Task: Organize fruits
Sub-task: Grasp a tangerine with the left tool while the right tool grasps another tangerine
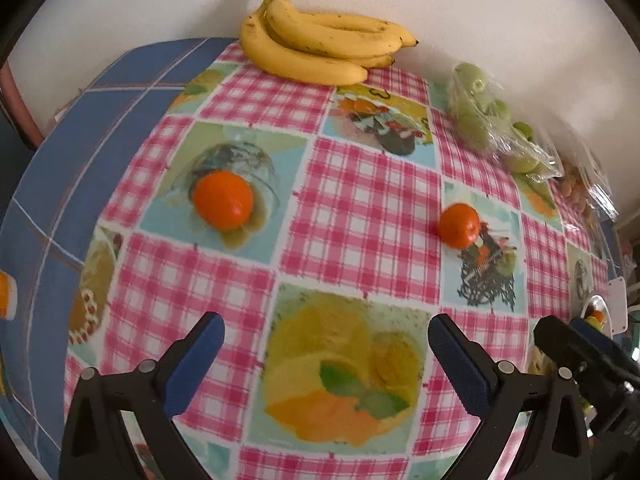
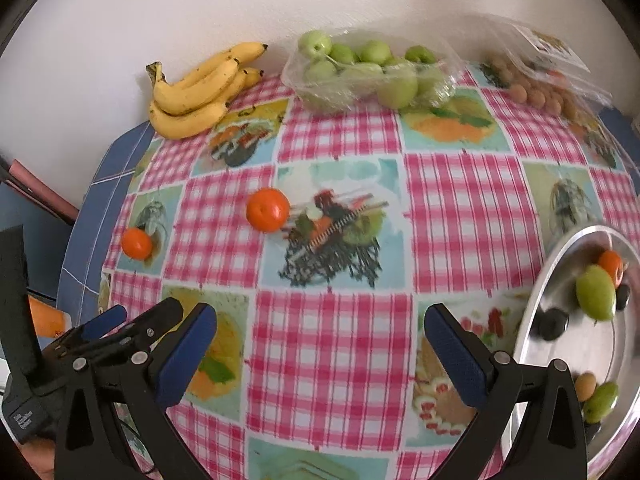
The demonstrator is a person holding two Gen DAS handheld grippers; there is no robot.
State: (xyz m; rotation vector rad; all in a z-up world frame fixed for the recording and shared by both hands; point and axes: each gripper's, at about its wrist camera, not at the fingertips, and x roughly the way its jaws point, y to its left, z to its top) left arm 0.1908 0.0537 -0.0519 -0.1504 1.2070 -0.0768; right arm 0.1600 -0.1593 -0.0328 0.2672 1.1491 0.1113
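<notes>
Two oranges lie on the checked tablecloth: one at the left (image 1: 223,200) (image 2: 137,243), one nearer the middle (image 1: 459,225) (image 2: 267,209). A bunch of bananas (image 1: 320,46) (image 2: 200,90) lies against the wall. A clear bag of green fruits (image 1: 484,120) (image 2: 368,70) sits beside it. A steel plate (image 2: 576,360) at the right holds an orange, green fruits and dark fruits. My left gripper (image 1: 326,344) (image 2: 132,324) is open and empty above the cloth. My right gripper (image 2: 320,340) (image 1: 576,332) is open and empty beside the plate.
A clear pack of small brown fruits (image 2: 540,92) (image 1: 576,188) lies at the back right by the wall. The blue table edge (image 1: 60,184) curves along the left. An orange-and-white object (image 2: 48,318) sits past that edge.
</notes>
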